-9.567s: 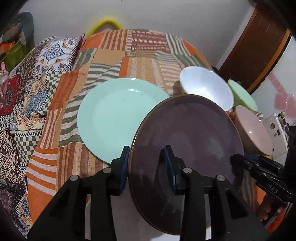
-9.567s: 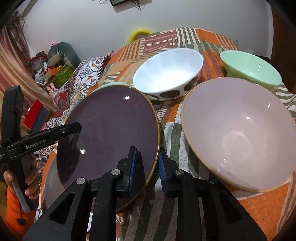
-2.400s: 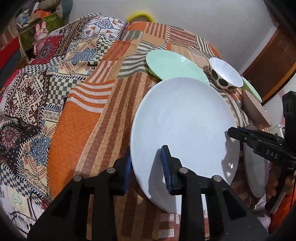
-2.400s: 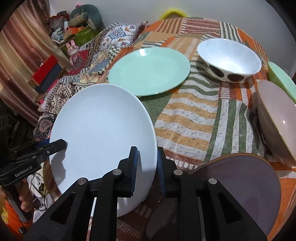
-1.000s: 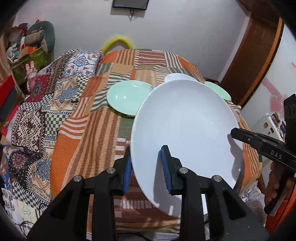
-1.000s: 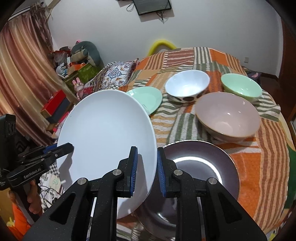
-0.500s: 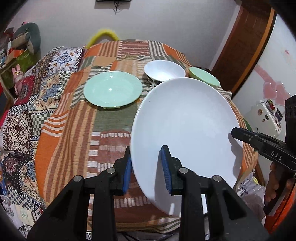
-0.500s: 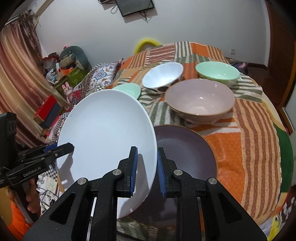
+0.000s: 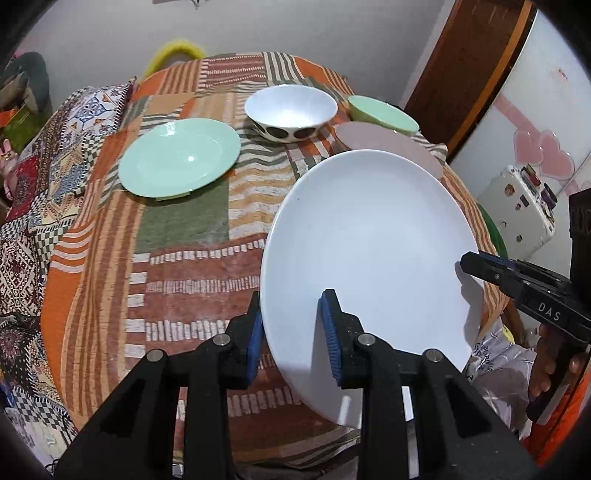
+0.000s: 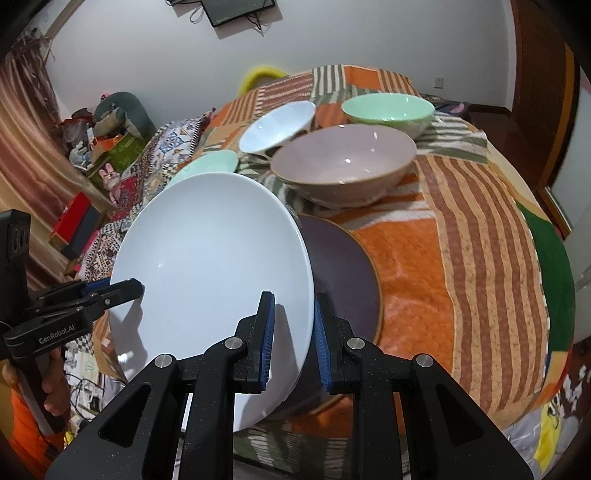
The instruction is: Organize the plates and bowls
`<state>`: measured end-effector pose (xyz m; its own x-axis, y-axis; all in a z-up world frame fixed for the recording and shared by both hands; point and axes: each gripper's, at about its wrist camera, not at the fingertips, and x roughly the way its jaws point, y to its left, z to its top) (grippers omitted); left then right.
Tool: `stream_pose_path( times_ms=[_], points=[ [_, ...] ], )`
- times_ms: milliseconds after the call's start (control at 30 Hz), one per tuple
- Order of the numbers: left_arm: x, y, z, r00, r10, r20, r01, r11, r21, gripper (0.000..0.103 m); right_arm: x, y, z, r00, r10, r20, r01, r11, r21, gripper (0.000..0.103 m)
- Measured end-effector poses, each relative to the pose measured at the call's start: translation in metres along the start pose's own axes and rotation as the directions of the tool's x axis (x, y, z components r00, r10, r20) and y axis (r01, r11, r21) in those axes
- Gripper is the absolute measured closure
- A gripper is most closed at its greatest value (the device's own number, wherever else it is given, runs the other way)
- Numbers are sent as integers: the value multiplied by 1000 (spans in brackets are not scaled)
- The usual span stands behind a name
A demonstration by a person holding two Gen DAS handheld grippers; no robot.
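**A lived-in room of a home**

A round table (image 9: 92,258) draped in a patchwork cloth of orange, green and striped squares carries everyday crockery: a mint-green ceramic plate (image 9: 179,161) toward its far left edge, and a white bowl with dark spots (image 9: 291,112), a dusty-pink bowl (image 10: 341,162) and a pale green bowl (image 10: 388,107) near its far right edge. Beyond the far edge rises a plain white wall (image 10: 147,48) with a small dark screen (image 10: 236,9) mounted high and loose cables hanging from it. To the left hang brown striped curtains (image 10: 26,122), beside a heap of soft toys and boxes (image 10: 107,125). A dark wooden door frame (image 9: 476,59) stands at right, next to a white surface with pink heart stickers (image 9: 543,155).
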<state>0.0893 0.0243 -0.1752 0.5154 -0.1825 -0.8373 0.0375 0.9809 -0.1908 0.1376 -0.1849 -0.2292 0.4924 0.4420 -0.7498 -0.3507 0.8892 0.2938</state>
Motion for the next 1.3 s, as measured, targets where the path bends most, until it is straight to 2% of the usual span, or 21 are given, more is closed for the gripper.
stream_pose_path(
  times_ms=[333,700,1067,1300],
  points=[
    [28,-10,6,996,-40,-81,42,999,19,73,1,-17,-6,1000,-14,-19,15,999,46,83],
    [48,-16,12,992,-43,-118,46,999,22,72,7,-25,-8,999,-28,-42,31,997,72,82],
    [65,-14,12,989,-11,-146,16,999,30,72,11,-24,-6,999,-37,-39,39,997,70,82],
    [69,-18,12,991,10,-137,-3,999,48,72,12,-23,-5,996,-82,-31,83,996,35,82]
  ],
)
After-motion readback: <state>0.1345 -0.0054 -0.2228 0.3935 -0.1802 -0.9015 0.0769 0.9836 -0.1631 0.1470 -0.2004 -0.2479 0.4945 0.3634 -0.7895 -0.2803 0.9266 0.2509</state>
